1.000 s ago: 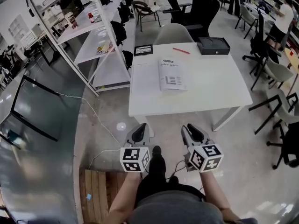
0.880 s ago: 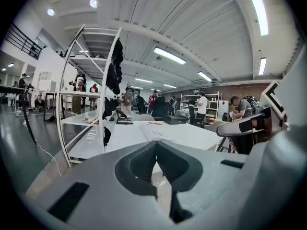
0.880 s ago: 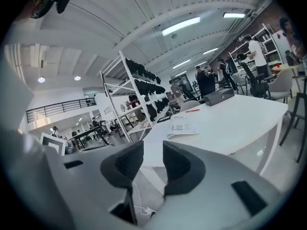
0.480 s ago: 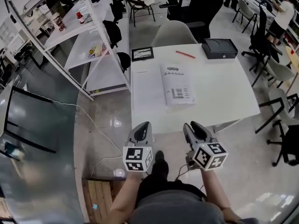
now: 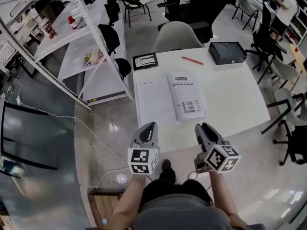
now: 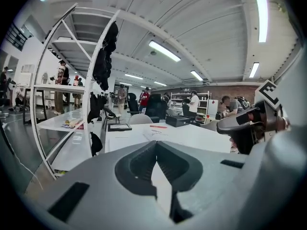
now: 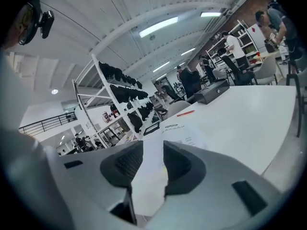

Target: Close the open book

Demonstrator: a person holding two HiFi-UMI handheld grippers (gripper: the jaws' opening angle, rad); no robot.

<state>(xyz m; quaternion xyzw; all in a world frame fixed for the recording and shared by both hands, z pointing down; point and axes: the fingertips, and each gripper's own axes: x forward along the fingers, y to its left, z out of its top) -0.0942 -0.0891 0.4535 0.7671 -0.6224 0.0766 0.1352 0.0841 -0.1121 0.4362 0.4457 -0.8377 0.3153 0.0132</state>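
Head view shows the open book (image 5: 171, 98) lying flat along the table's (image 5: 230, 95) left edge, with both grippers at the near edge. The left gripper (image 5: 149, 126) is closed on nothing. The right gripper (image 5: 204, 127) has just been opening, its jaws slightly apart and empty. I'd slide the right tips under the printed page's outer edge and fold it leftward.

Book (image 5: 171, 99) lies open on the table (image 5: 235, 104) — red pen (image 5: 192, 60) beyond.

Lit brightly by white ceiling strip lights (image 6: 164, 51), glare on glossy grey floor (image 5: 113, 127), fisheye-warped edges, corners blackened.
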